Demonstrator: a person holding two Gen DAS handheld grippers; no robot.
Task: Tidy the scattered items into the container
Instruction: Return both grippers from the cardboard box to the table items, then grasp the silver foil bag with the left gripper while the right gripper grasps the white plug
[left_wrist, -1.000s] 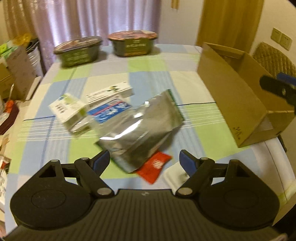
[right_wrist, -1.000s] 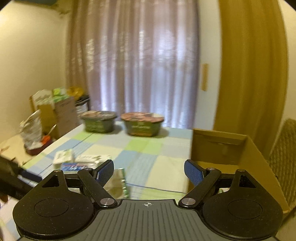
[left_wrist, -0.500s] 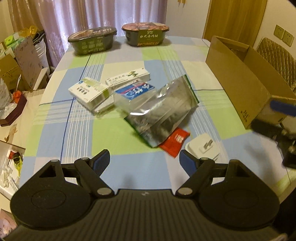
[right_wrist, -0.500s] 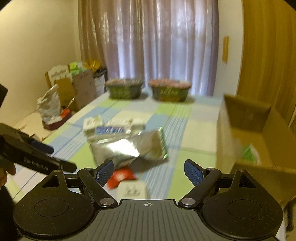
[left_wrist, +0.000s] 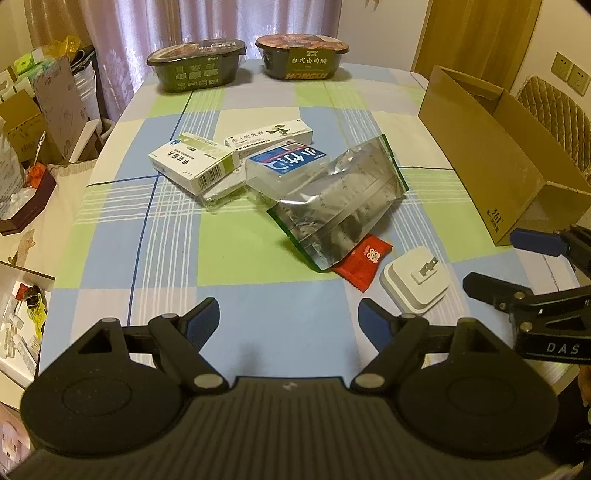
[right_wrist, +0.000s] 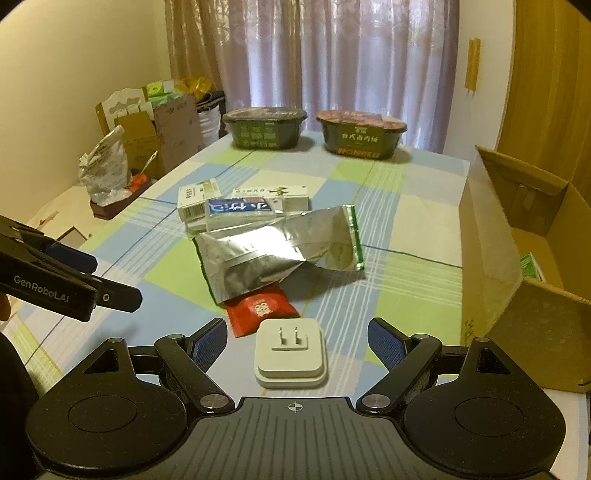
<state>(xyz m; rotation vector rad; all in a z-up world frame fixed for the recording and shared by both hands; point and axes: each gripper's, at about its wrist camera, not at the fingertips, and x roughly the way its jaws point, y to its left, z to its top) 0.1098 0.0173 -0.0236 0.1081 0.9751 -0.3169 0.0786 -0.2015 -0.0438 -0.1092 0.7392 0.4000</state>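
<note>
White plastic plug adapter (right_wrist: 290, 352), rounded square, prongs up, lies flat on the checked tablecloth (right_wrist: 388, 206) between the spread fingers of the empty right gripper (right_wrist: 295, 341). Crinkled silver foil pouch (right_wrist: 280, 251), long axis left-right, overlaps a red sachet (right_wrist: 260, 308). Cardboard box (right_wrist: 517, 258) stands open at right; left gripper (left_wrist: 288, 319) likewise parted, empty.

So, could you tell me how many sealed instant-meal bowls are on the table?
2, side by side at the table's far edge by the curtain: a rectangular bowl on the left and a rounder bowl on the right. None looks hidden.

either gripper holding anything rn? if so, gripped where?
Nothing held. Left gripper is open over bare tablecloth; right gripper is open, its fingers either side of the white plug adapter, which lies flat on the table.
</note>
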